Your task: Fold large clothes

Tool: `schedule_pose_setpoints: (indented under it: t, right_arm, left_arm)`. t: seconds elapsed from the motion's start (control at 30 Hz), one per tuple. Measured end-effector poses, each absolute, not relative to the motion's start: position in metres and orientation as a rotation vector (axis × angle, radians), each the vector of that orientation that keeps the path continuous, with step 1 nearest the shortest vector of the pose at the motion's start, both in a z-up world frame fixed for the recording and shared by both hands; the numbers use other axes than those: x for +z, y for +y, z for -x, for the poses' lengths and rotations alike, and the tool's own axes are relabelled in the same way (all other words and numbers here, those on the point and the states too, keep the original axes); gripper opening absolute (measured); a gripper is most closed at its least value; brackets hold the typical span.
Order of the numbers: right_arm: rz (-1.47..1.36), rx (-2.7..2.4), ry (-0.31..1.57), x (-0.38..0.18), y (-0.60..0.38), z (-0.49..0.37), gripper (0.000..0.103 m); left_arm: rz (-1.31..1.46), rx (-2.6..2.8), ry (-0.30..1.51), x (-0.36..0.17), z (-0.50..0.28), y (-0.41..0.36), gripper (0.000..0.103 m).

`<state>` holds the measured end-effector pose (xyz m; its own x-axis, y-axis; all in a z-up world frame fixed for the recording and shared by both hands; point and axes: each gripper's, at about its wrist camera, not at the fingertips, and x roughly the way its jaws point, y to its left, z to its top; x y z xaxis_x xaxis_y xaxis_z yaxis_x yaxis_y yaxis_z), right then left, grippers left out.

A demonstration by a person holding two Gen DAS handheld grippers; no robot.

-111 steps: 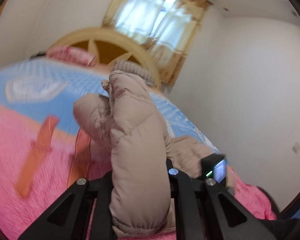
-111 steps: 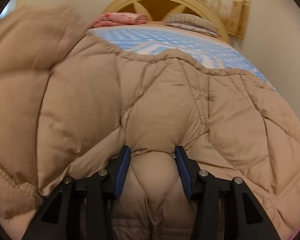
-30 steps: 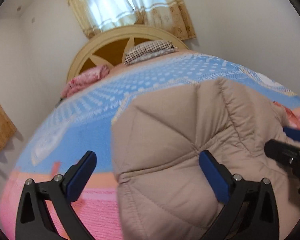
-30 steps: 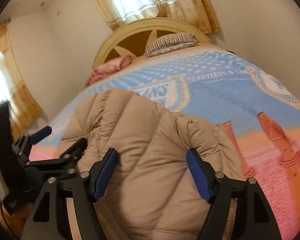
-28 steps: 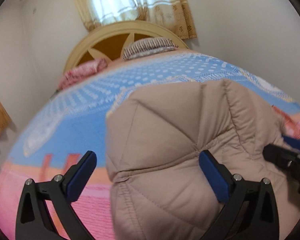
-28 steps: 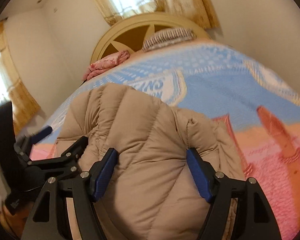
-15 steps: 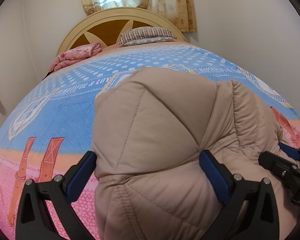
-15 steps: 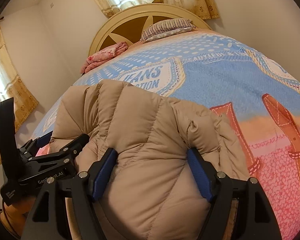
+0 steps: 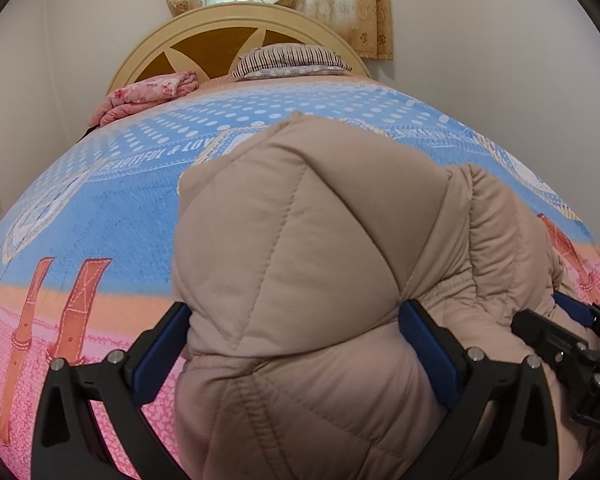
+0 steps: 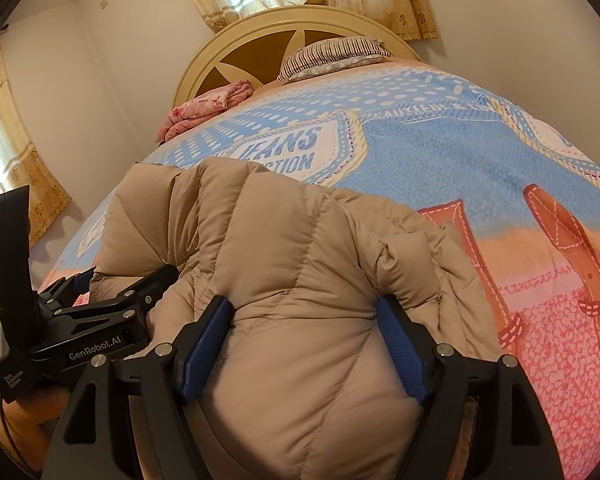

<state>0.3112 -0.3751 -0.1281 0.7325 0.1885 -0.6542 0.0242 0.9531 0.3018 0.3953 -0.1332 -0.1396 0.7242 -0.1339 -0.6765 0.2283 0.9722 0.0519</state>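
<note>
A beige quilted down jacket [image 9: 300,260] lies bunched in a folded heap on the bed, filling the lower middle of both views. My left gripper [image 9: 294,312] is open wide, its blue pads [image 9: 424,344] flanking a puffy fold; the left pad is half hidden by the fabric. My right gripper [image 10: 302,304] is open too, straddling another bulge of the jacket [image 10: 300,280], with the pads at the fabric's sides. The two grippers sit side by side: the left gripper [image 10: 124,276] shows at the left of the right wrist view, and the right gripper [image 9: 540,312] at the right edge of the left wrist view.
The blue and pink bed cover [image 9: 100,220] stretches past the jacket to a cream headboard [image 9: 220,36]. A striped pillow [image 9: 288,60] and a folded pink blanket [image 9: 140,96] lie at the head. Walls stand close on both sides. A hand [image 10: 32,404] holds the left gripper.
Both grippers, earlier shut on the lifted jacket, now stand open over it as it rests on the bed. In the last second both sank slightly and the left view rolled level.
</note>
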Motion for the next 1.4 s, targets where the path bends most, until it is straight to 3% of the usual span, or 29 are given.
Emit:
schedule_pose_setpoints:
  t: [1.4]
  right_arm:
    - [-0.314, 0.098, 0.772, -0.1346, -0.3712, -0.3183, 0.081]
  left_arm:
    - [-0.111, -0.205, 0.765, -0.1488, -0.3989, -0.1346, 0.103]
